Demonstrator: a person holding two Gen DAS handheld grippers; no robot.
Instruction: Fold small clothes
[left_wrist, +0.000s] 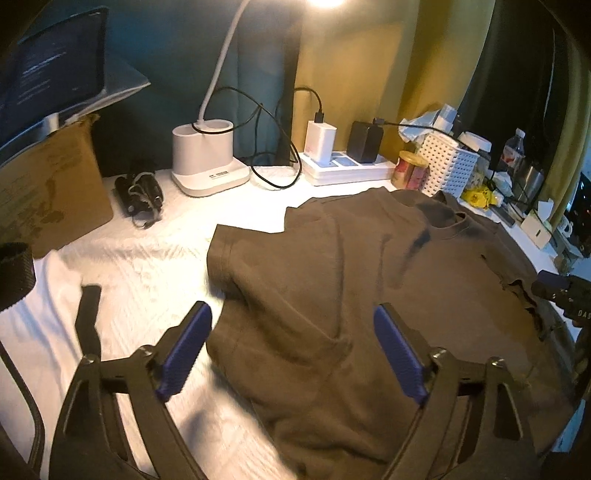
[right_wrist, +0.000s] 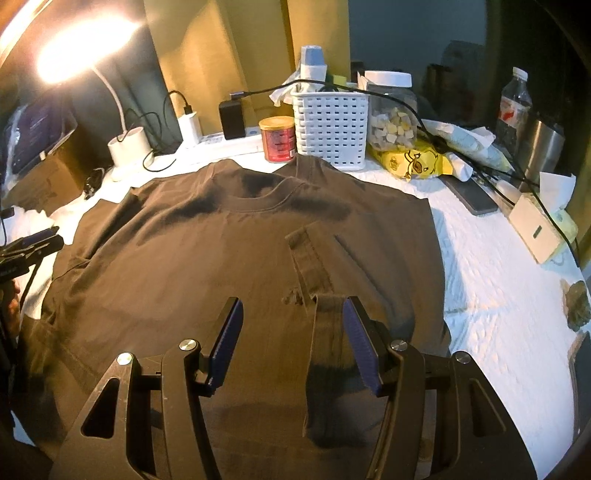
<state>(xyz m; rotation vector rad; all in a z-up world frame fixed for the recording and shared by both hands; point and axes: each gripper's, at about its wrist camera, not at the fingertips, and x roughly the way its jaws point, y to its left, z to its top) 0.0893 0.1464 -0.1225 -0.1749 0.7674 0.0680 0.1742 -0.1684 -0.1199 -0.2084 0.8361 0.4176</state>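
A brown T-shirt (left_wrist: 351, 280) lies spread on the white cloth, collar toward the back. Its right sleeve (right_wrist: 310, 258) is folded inward over the chest. My left gripper (left_wrist: 291, 350) is open above the shirt's left side, just below the left sleeve (left_wrist: 229, 254). My right gripper (right_wrist: 291, 347) is open over the lower right part of the shirt (right_wrist: 184, 266); a strip of brown fabric (right_wrist: 328, 350) hangs against its right pad, jaws wide apart. The right gripper also shows at the right edge of the left wrist view (left_wrist: 561, 291), and the left gripper at the left edge of the right wrist view (right_wrist: 33, 243).
Behind the shirt stand a white lamp base (left_wrist: 207, 158), a power strip with chargers (left_wrist: 343, 166), a red jar (right_wrist: 277, 138), a white basket (right_wrist: 330, 125) and a snack jar (right_wrist: 393, 110). A cardboard box (left_wrist: 48, 192) is at left. A phone (right_wrist: 474, 197) and bottle (right_wrist: 515, 107) are at right.
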